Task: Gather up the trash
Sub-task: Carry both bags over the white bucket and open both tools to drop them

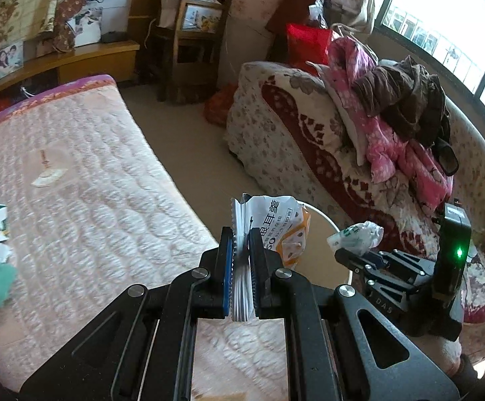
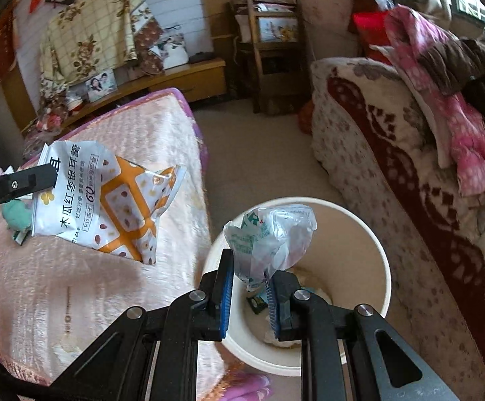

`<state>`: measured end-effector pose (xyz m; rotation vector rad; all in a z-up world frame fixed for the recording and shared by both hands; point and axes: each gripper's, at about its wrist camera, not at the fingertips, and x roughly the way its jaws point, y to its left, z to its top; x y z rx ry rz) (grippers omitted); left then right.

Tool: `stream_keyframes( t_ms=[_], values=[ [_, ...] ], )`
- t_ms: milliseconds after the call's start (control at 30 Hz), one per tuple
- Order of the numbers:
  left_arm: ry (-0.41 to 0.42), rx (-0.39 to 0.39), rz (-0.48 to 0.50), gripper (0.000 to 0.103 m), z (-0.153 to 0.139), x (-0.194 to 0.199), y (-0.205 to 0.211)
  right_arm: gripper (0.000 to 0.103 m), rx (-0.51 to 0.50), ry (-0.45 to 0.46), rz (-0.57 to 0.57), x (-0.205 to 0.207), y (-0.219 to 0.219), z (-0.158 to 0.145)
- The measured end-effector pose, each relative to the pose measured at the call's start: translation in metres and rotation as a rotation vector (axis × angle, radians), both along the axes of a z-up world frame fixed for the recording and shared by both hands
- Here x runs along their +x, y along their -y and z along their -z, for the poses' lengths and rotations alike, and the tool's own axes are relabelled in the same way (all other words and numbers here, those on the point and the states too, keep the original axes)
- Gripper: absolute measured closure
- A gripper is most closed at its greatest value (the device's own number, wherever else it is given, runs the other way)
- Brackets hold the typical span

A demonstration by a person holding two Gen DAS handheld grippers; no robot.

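Left gripper (image 1: pixel 240 250) clamped tight on the orange-and-white snack packet (image 2: pixel 108 200), hung over the bed (image 2: pixel 115 287) just short of the bin (image 2: pixel 381 287); right gripper (image 2: pixel 251 287) nearer, fingers pinched on the crumpled plastic wrapper (image 2: pixel 269 234), poised above the open mouth.

Left tongs (image 1: pixel 241 267) and right tongs (image 2: pixel 250 287) clamped shut, angled downward.

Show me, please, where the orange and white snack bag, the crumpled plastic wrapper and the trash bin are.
orange and white snack bag (image 2: pixel 108 207), right wrist view, on its printed front.
crumpled plastic wrapper (image 2: pixel 272 234), right wrist view, on its crinkled middle.
trash bin (image 2: pixel 369 234), right wrist view, on its bare inner wall.
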<state>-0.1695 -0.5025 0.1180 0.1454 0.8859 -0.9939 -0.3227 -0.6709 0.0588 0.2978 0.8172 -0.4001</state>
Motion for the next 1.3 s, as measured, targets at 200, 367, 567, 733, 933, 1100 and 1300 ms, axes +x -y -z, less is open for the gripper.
stream_keyframes(
  t_ms=[200, 367, 567, 733, 933, 1100, 1300],
  values=[
    [-0.012, 0.018, 0.026, 0.096, 0.013, -0.007, 0.027, 0.086, 0.026, -0.018, 0.04, -0.009, 0.019, 0.015],
    [-0.035, 0.028, 0.028, 0.096, 0.024, -0.007, 0.039, 0.086, 0.049, -0.034, 0.074, -0.013, 0.031, 0.025],
    [-0.042, 0.042, 0.026, 0.096, 0.035, -0.007, 0.046, 0.086, 0.063, -0.05, 0.093, -0.011, 0.041, 0.035],
    [-0.049, 0.041, 0.02, 0.096, 0.039, -0.007, 0.049, 0.079, 0.075, -0.054, 0.118, -0.012, 0.047, 0.039],
    [-0.059, 0.045, 0.062, 0.093, 0.045, -0.012, 0.054, 0.06, 0.083, -0.038, 0.147, -0.017, 0.051, 0.038],
    [-0.068, 0.047, 0.077, 0.072, 0.049, -0.015, 0.053, 0.06, 0.077, -0.036, 0.149, -0.018, 0.049, 0.036],
    [-0.036, 0.053, 0.068, 0.07, 0.047, -0.017, 0.044, 0.059, 0.076, -0.026, 0.149, -0.02, 0.044, 0.033]
  ],
)
